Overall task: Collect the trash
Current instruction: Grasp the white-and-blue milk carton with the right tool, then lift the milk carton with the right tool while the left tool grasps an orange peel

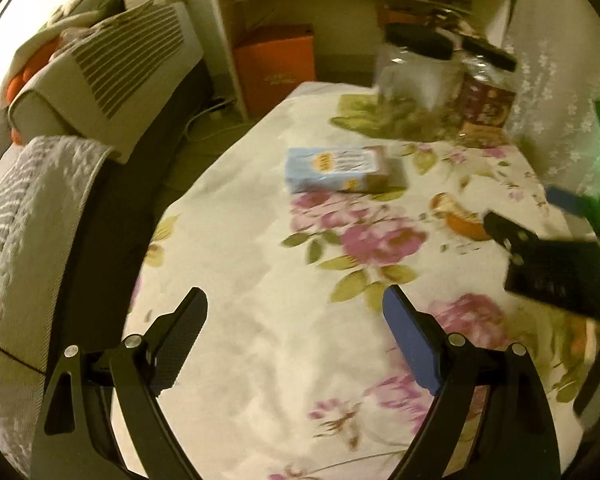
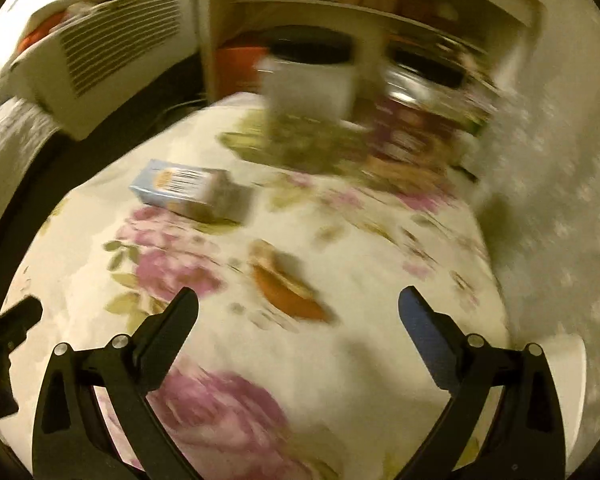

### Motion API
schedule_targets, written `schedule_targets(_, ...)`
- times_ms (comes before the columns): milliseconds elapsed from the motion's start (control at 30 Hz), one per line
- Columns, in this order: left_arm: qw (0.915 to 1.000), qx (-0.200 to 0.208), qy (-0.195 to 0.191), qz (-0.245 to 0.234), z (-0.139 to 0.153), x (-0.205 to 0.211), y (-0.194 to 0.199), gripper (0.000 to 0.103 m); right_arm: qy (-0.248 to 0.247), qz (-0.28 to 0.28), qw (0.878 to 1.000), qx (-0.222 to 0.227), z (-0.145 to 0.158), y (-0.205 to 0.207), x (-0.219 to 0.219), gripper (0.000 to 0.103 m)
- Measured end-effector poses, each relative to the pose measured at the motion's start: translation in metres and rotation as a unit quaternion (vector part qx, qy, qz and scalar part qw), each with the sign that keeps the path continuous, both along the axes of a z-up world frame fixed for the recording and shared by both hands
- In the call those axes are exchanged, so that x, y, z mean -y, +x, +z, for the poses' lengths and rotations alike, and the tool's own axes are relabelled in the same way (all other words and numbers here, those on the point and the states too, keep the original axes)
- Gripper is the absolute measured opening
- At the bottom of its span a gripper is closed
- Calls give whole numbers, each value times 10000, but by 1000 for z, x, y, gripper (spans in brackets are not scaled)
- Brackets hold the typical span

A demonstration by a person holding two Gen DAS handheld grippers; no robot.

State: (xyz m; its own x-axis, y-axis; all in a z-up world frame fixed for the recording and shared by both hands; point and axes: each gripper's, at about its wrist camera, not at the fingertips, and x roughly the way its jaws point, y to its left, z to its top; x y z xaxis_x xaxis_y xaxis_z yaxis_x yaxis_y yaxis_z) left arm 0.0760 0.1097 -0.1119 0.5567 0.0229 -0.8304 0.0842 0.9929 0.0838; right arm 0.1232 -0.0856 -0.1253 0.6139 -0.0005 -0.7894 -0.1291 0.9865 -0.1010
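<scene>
Floral cloth-covered bench [image 1: 260,360], flat blue cardboard box [image 1: 338,170], curled orange peel [image 2: 288,288], left gripper [image 1: 296,312] wide and empty, right gripper [image 2: 300,312] wide and empty, blurred black-lidded jars [image 1: 416,80]

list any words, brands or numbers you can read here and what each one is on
None can be read for certain.
Light blue box: yellow logo and dark print on top, too blurred to read.
Orange box under the shelf: faint gold lettering, too small to read.
Jar with dark red label: print smeared, unreadable.
Clear jar with black lid: no text visible.
The right wrist view is motion-blurred throughout.
</scene>
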Motion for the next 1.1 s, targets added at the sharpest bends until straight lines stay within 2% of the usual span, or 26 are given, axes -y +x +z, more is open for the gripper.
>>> schedule_targets(167, 9995, -223, -105, 211, -7, -37, 0, 87, -175, 997, 9947, -154, -9, 41, -50, 96)
schedule_targets(300, 9985, -321, -279, 359, -9, -56, 1, 87, -675, 1591, 9845, -307, -21, 76, -91, 96)
schedule_targets(467, 9967, -476, -517, 407, -11, -66, 5, 87, -1179, 1932, 9722, -608, -42, 109, -129, 96)
schedule_targets(667, 9980, -371, -368, 363, -8, -65, 8, 87, -1610, 2178, 9582, -925, -68, 132, -160, 96)
schedule_targets(700, 9981, -365, -341, 374, -8, -65, 9, 87, -1524, 2172, 9598, -918, -68, 134, -160, 96)
schedule_targets(733, 9980, -375, -349, 380, -9, -65, 10, 87, -1399, 2127, 9620, -986, -67, 137, -159, 89)
schedule_targets(767, 9978, -394, -375, 386, -9, -66, 11, 87, -1281, 2063, 9642, -1067, -66, 141, -157, 79)
schedule_targets(833, 9975, -429, -404, 392, -9, -66, 12, 87, -1134, 1915, 9675, -1200, -66, 143, -150, 75)
schedule_targets(933, 9975, -408, -414, 412, -7, -65, 13, 87, -1135, 1859, 9697, -1102, -60, 134, -142, 66)
schedule_targets(1000, 9977, -379, -391, 410, -4, -63, 14, 87, -783, 1746, 9752, -1113, -49, 125, -132, 58)
schedule_targets(1100, 9977, -352, -386, 433, -1, -59, 17, 87, -398, 1464, 9848, -840, -24, 105, -110, 55)
